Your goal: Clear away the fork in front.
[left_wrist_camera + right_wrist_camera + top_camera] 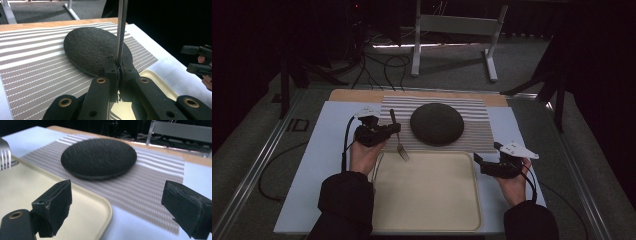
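Note:
My left gripper [395, 128] is shut on the handle of a metal fork [402, 151], whose tines hang over the far left corner of a cream tray [427, 195]. In the left gripper view the jaws meet around the fork handle [121, 30], which rises in front of a dark, rough, dome-shaped plate [92, 47]. The plate [437, 123] lies on a striped placemat [482, 120]. My right gripper [478, 165] stands open at the tray's far right corner, with nothing between its pads [56, 207]. Its view shows the plate [98, 157] ahead and the fork tines [5, 157] at the left edge.
A pale sheet [327, 160] covers the table under the tray and placemat. The wooden table edge [357, 95] runs behind the placemat. Beyond it stand a metal frame [452, 25] and loose cables [382, 65] on the floor. The right gripper [197, 58] shows at the right of the left gripper view.

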A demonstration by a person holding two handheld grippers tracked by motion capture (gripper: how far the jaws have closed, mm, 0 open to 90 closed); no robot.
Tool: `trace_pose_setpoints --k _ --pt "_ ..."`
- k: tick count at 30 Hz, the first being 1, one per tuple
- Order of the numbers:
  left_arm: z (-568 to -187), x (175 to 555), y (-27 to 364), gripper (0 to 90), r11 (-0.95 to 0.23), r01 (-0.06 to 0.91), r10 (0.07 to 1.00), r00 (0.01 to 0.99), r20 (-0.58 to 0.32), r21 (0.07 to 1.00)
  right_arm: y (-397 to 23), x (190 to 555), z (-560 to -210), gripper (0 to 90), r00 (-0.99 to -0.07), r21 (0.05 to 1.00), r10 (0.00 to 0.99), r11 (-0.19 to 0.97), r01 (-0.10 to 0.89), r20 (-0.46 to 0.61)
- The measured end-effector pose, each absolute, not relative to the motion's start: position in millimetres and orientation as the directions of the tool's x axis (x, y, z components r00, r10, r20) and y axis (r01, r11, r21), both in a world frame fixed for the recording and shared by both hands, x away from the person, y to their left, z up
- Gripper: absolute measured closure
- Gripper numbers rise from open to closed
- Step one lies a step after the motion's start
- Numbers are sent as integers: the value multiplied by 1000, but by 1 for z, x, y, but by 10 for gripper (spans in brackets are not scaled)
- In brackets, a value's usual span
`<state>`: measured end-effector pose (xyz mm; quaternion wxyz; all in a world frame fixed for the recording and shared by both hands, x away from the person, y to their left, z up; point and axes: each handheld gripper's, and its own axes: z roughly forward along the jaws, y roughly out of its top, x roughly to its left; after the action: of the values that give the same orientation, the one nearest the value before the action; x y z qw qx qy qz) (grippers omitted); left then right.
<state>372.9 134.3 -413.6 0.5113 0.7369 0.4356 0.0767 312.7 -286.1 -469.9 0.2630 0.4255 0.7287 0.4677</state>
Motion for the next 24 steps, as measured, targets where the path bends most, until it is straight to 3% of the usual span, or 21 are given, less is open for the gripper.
trace_pose_setpoints --k 24 --pt "-435 361 150 875 -122 613 707 606 -365 781 -294 299 -479 94 -478 915 878 181 361 15"
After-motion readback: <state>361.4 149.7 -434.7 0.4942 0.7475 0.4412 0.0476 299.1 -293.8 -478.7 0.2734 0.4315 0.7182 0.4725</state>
